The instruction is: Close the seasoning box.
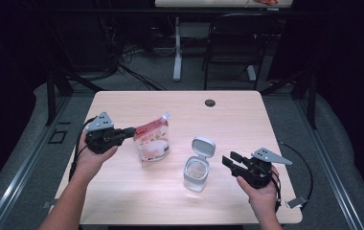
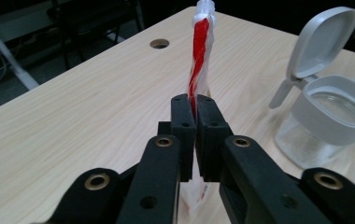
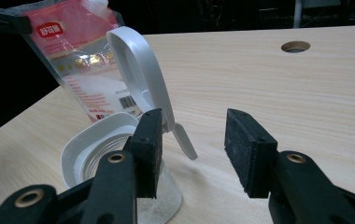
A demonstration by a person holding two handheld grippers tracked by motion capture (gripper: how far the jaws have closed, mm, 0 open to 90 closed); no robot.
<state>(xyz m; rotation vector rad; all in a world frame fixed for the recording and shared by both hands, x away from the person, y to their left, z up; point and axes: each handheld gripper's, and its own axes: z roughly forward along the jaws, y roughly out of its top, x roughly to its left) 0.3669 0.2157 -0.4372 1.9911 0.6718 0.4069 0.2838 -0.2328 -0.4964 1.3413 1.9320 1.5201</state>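
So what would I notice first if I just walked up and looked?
Probably the red-and-white pouch standing near the middle of the table, pinched at its edge by the left gripper. Right beside it stands a clear jar with its grey lid flipped up, and the right gripper waits open next to it.

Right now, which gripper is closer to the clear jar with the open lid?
Right. The right gripper hangs open just beside the jar, not touching it. The left gripper is farther off, clamped on the pouch.

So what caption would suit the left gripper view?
Left tongs pinch the red-and-white pouch edge beside an open-lidded jar.
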